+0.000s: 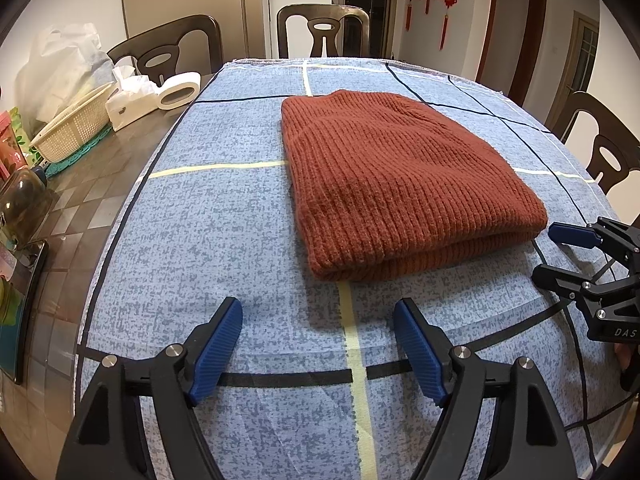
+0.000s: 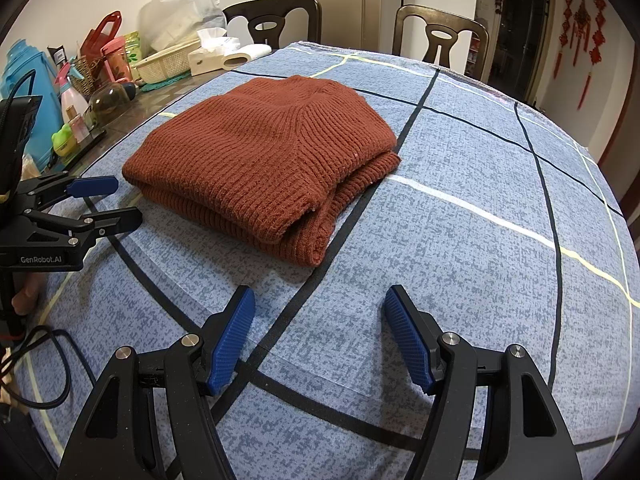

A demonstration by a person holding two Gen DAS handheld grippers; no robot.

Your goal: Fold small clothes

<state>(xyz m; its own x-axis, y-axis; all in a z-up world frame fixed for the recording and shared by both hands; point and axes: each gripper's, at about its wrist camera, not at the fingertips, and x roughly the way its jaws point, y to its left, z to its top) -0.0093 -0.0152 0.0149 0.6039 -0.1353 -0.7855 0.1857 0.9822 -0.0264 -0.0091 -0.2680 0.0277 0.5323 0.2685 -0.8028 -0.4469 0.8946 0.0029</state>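
Observation:
A rust-brown ribbed knit garment (image 1: 394, 184) lies folded into a thick rectangle on the blue checked cloth (image 1: 240, 240); the right wrist view shows the garment (image 2: 264, 160) with its layered edges toward me. My left gripper (image 1: 320, 312) hovers open over bare cloth just short of the garment's near edge, nothing between its blue pads. My right gripper (image 2: 320, 300) is open too, above the cloth on the near right side of the garment. Each gripper shows in the other's view: the right gripper (image 1: 560, 252) at the garment's right corner, the left gripper (image 2: 108, 200) at its left corner.
The table (image 1: 92, 196) left of the cloth holds a cream basket (image 1: 72, 128), a tissue box (image 1: 128, 104), a white plastic bag (image 1: 60, 68), bottles and a blue flask (image 2: 28, 92). Dark wooden chairs (image 1: 322, 30) stand behind and at the right. A black cable (image 2: 44, 360) trails at the near left.

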